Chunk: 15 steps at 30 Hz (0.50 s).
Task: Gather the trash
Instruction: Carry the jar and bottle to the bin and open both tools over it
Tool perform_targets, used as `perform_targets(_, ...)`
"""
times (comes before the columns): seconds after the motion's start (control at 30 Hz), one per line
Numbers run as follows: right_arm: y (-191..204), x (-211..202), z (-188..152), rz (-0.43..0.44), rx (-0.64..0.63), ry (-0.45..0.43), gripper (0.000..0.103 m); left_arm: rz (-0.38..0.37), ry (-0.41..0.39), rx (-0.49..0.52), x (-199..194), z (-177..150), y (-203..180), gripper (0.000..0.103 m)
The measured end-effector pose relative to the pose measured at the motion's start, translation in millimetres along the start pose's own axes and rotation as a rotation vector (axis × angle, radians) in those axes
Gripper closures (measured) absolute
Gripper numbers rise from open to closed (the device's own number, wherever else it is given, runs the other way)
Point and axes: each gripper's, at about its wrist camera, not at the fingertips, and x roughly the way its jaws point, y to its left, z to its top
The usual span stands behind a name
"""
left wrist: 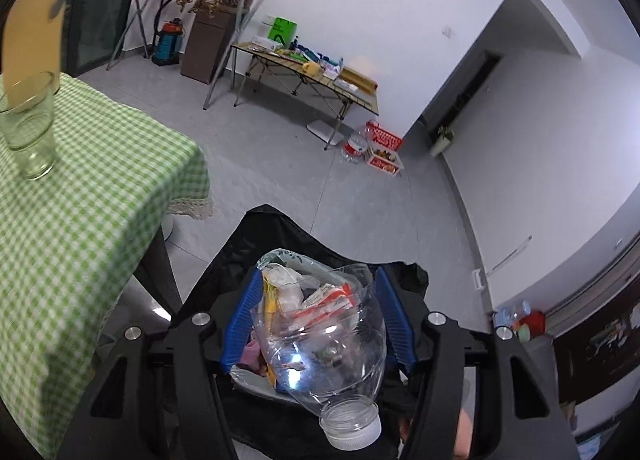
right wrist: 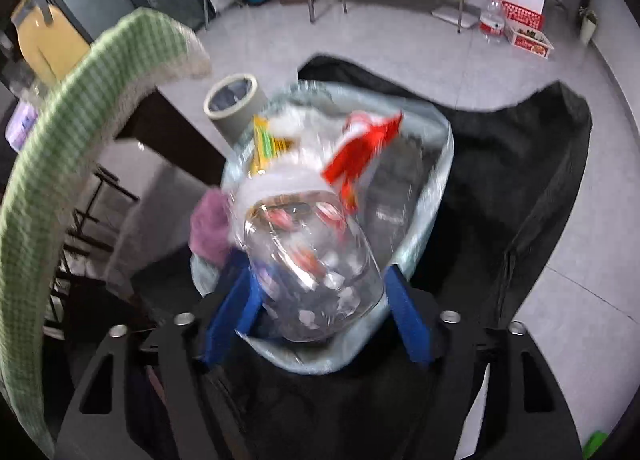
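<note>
Our left gripper (left wrist: 320,324) holds a clear plastic bottle (left wrist: 332,344) between its blue fingers (left wrist: 244,316), directly above the trash bag (left wrist: 248,374). Our right gripper (right wrist: 316,300) stands wide around another bottle (right wrist: 312,272) over the same bag; we cannot tell whether it still grips. Wrappers (right wrist: 360,148) already fill the bag, so collection looks well advanced. A glass (left wrist: 28,128) remains on the desk (left wrist: 100,200) beside the bag.

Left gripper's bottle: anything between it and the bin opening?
Nothing visible blocks it. The clear bottle sits in the left gripper directly over the bin's pale liner, whose mouth is open. Only trash already inside, like the red wrapper, lies beneath. The green-checked table is off to the side.
</note>
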Motion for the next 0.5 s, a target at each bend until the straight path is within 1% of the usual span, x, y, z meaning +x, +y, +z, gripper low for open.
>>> perform_targets(0.1, -4, 4, -6, 0.016, 0.005, 0.017, 0.032, -0.01, 0.007, 0.001, 17, -2, -4, 0.046)
perform_targets(0.23, -11, -1, -9, 0.017, 0.022, -0.008, 0.032, -0.004, 0.042, 0.014, 55, -5, -11, 0.046)
perform_targets(0.3, -17, -12, -9, 0.024, 0.038, -0.039, 0.032, -0.007, 0.057, 0.01, 72, -6, -13, 0.046)
perform_targets(0.37, -22, -27, -8, 0.032, 0.051, -0.081, 0.032, 0.008, 0.074, 0.016, 91, -7, -16, 0.046)
perform_targets(0.43, -26, -41, -6, 0.037, 0.061, -0.12, 0.032, 0.045, 0.103, 0.054, 110, -9, -20, 0.046)
perform_targets(0.5, -32, -54, -4, 0.05, 0.079, -0.16, 0.031, 0.06, 0.111, 0.094, 121, -10, -25, 0.045)
